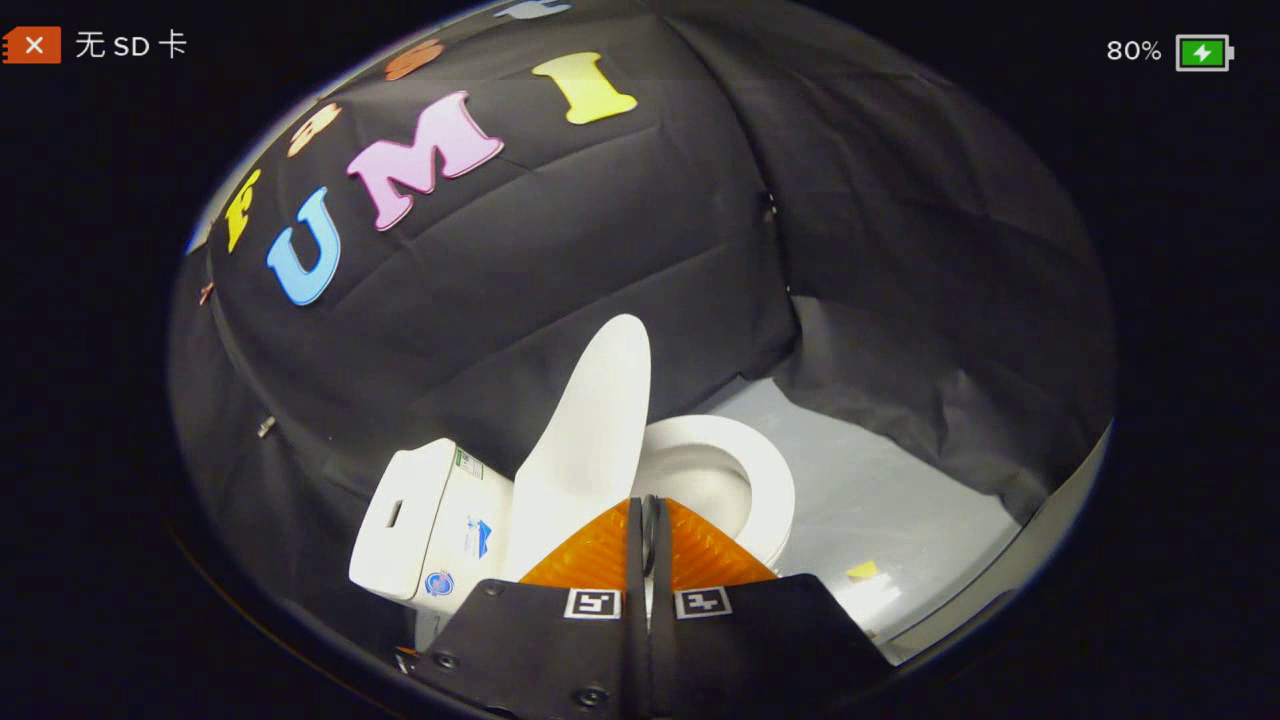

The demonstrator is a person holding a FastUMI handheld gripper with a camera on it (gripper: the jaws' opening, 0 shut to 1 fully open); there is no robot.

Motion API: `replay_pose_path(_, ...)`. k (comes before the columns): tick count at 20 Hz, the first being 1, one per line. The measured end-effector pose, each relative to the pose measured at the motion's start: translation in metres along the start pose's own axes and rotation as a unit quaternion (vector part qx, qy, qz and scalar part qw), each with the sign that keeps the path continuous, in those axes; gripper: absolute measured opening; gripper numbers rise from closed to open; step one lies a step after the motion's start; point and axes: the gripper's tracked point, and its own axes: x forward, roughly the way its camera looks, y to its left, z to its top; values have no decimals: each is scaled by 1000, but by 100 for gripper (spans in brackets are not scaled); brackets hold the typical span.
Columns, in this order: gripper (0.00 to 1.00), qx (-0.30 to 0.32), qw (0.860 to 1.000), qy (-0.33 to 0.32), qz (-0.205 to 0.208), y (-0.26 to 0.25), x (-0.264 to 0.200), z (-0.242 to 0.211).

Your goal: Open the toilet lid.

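Note:
A white toilet stands on the pale floor, seen tilted. Its lid (590,430) is raised, standing nearly upright between the tank (415,520) and the seat ring (745,470). The bowl opening (700,490) lies uncovered just beyond my fingertips. My gripper (649,510) is shut, the two fingers pressed together with nothing between them, their tips close to the lower edge of the lid and the near rim of the seat. I cannot tell whether they touch the lid.
Black cloth walls close in behind and to the right of the toilet. A pale grey floor (880,500) spreads to the right of the bowl, with a small yellow scrap (862,570) lying on it.

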Motion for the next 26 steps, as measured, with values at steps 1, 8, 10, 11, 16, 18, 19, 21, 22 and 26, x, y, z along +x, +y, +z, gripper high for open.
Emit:
replay_pose_path(1,5,-18,1000,-12,-10,11,-3,4)
replay_pose_path(8,5,-73,993,-77,-50,74,-25,19)
replay_pose_path(10,6,-81,991,-87,-53,90,-30,21)
replay_pose_path(11,6,-89,990,-92,-54,97,-30,21)
replay_pose_path(16,6,-121,984,-119,-51,140,-43,23)
replay_pose_path(18,6,-131,983,-125,-42,161,-45,22)
replay_pose_path(19,6,-134,982,-127,-35,173,-47,22)
replay_pose_path(21,5,-146,980,-135,-27,193,-50,18)
replay_pose_path(22,5,-154,978,-139,-23,203,-51,17)
replay_pose_path(26,6,-190,968,-163,-21,239,-55,14)
